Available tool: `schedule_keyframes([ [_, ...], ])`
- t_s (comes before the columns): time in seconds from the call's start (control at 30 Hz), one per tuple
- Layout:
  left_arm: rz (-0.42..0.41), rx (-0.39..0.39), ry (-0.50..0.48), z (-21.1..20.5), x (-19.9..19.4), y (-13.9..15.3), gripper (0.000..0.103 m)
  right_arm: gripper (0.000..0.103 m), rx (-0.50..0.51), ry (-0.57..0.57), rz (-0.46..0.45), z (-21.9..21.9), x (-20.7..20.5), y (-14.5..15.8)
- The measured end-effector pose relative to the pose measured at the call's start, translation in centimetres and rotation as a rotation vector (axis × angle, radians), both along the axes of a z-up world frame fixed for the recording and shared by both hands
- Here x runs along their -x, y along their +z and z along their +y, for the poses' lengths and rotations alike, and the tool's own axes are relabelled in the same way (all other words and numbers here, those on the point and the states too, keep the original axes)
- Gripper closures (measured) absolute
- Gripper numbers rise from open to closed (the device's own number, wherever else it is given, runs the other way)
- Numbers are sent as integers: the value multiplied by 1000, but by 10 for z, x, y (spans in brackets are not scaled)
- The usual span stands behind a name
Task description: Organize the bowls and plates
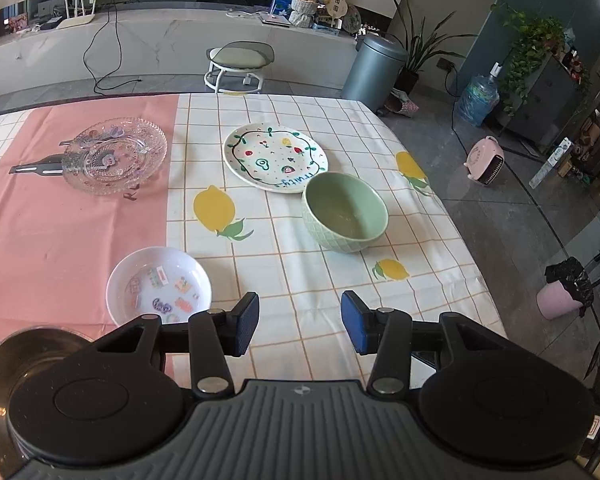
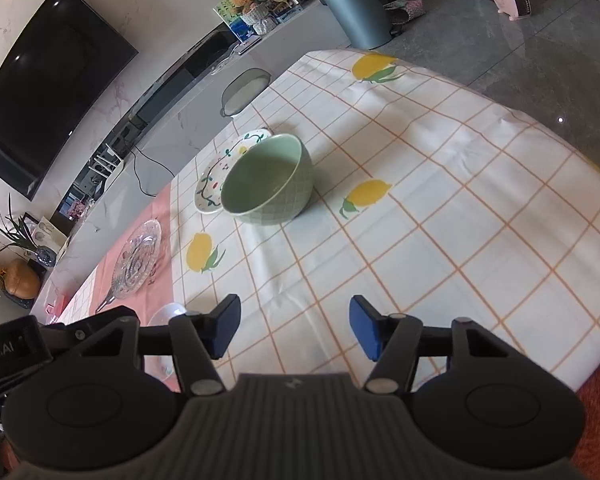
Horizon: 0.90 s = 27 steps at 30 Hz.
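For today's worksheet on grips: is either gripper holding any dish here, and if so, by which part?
Nothing is held. The left gripper and the right gripper both stand open over the checked tablecloth, with only cloth between their blue pads.

left wrist: down over table | right wrist: same, tilted | shared: green bowl [image 1: 345, 212]

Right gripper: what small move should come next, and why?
Probably ease the right gripper forward toward the green bowl: its jaws stand open and empty, and the bowl sits straight ahead, beside the painted plate.
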<state>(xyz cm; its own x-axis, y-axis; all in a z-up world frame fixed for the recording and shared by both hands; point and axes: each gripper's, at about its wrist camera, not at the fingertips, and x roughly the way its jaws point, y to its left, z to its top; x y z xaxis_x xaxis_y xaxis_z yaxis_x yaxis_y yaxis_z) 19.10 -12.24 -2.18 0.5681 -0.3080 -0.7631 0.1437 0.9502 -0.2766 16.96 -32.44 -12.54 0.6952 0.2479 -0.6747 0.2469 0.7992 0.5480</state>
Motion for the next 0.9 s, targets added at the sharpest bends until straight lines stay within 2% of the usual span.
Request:
schedule_keyframes([
  [0.1, 9, 40, 40, -2, -20, -3, 49, 48, -4, -9, 0, -10, -21, -3],
  [0.33, 19, 58, 99, -13, -66, -19, 49, 48, 1, -67, -33, -27, -66, 2],
  [0.5, 46, 62, 126, -22, -96, -37, 49, 48, -2, -81, -10, -29, -98, -9],
  [0.63, 91, 69, 125, -30, -115, -55, 49, 55, 8, -83, 8, -28, -115, -19],
  [0.83, 136, 62, 132, -40, -135, -77, 50, 72, 20, -68, 30, -27, -134, -31],
  [0.9, 145, 58, 127, -42, -139, -82, 54, 76, 23, -61, 32, -25, -138, -34],
])
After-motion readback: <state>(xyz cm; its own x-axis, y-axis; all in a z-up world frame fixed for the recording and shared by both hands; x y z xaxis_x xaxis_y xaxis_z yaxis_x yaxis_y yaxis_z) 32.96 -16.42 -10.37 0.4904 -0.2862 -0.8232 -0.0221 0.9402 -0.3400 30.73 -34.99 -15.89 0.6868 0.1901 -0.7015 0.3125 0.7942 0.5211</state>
